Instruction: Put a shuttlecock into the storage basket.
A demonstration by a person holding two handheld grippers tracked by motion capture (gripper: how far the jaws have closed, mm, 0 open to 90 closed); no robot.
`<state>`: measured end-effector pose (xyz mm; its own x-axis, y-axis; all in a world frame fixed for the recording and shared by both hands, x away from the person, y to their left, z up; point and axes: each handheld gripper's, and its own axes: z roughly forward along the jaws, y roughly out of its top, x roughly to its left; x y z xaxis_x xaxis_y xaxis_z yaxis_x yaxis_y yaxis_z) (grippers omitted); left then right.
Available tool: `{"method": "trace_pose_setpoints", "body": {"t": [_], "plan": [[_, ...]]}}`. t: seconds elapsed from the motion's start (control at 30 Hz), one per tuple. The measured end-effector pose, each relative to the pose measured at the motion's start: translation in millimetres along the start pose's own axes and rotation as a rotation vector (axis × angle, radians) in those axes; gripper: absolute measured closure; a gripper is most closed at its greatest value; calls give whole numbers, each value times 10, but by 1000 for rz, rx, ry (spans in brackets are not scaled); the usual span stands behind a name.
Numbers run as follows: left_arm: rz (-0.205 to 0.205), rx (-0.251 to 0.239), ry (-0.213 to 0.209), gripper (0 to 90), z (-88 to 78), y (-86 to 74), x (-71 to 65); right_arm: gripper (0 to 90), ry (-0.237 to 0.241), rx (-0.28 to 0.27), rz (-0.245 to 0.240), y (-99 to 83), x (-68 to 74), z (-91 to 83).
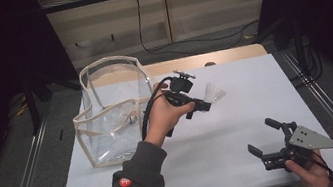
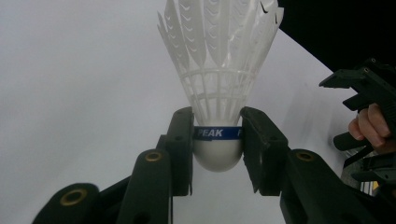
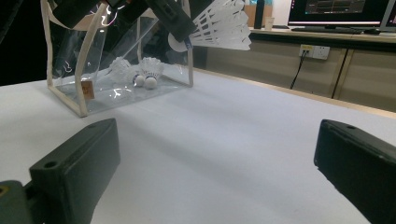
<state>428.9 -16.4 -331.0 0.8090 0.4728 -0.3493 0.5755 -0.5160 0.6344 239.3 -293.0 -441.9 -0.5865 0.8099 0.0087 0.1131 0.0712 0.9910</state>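
Observation:
A white feather shuttlecock (image 2: pixel 219 70) with a blue band on its cork is clamped at the cork by my left gripper (image 2: pixel 217 149), feathers pointing away from the jaws. In the high view my left gripper (image 1: pixel 205 105) holds the shuttlecock (image 1: pixel 214 93) above the middle of the white table, just right of the clear bag (image 1: pixel 114 109). My right gripper (image 1: pixel 262 138) rests low near the table's front right, jaws wide apart with nothing between them. From the right gripper view, the held shuttlecock (image 3: pixel 219 28) hangs in the air and two more shuttlecocks (image 3: pixel 140 72) lie inside the bag (image 3: pixel 74 70).
The clear bag with beige trim and handles stands open at the table's left side (image 1: pixel 110 133). The white tabletop (image 1: pixel 222 135) spreads between the two grippers. Metal rails run along both sides of the table. A cable hangs down the back wall.

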Motion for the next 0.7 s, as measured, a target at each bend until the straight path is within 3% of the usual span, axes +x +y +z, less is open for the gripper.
{"method": "trace_pose_setpoints", "body": {"t": [0.7], "plan": [[-6,7,21,655,-153,32,31,1,1,-3,-3,-3,-1,6]]}}
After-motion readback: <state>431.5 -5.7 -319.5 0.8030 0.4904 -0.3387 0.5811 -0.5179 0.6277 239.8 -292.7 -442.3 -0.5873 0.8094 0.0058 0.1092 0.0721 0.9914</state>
